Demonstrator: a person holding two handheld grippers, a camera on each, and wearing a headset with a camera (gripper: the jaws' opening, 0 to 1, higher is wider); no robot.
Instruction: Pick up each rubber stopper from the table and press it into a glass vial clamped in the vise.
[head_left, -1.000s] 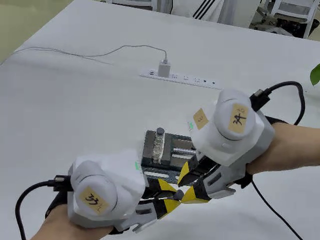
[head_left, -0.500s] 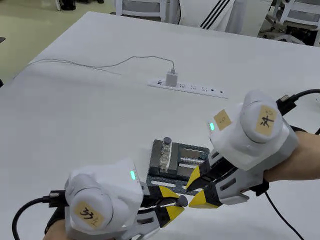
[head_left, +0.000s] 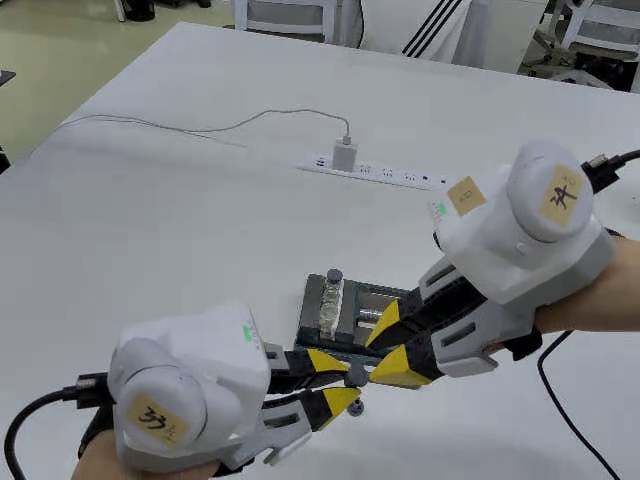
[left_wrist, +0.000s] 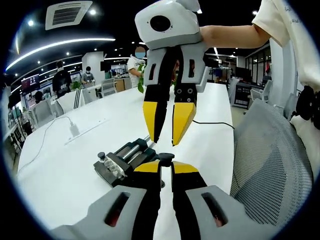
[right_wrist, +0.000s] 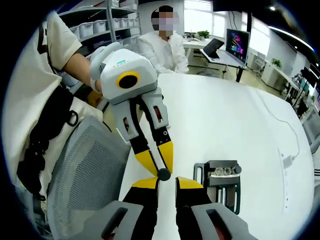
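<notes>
Stopper, pinched by L hand-held gripper (nr vise)

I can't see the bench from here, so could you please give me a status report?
Left gripper shut on stopper. Right gripper open, empty, tips close by the stopper. Vial in vise just beyond, right gripper crowding the approach.

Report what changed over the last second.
The right tool drifted slightly up and to the right, away from the vise. Its jaws are open and its tips are still beside the stopper. The left tool stayed shut on the stopper, just in front of the vise. The vise and vial did not move.
</notes>
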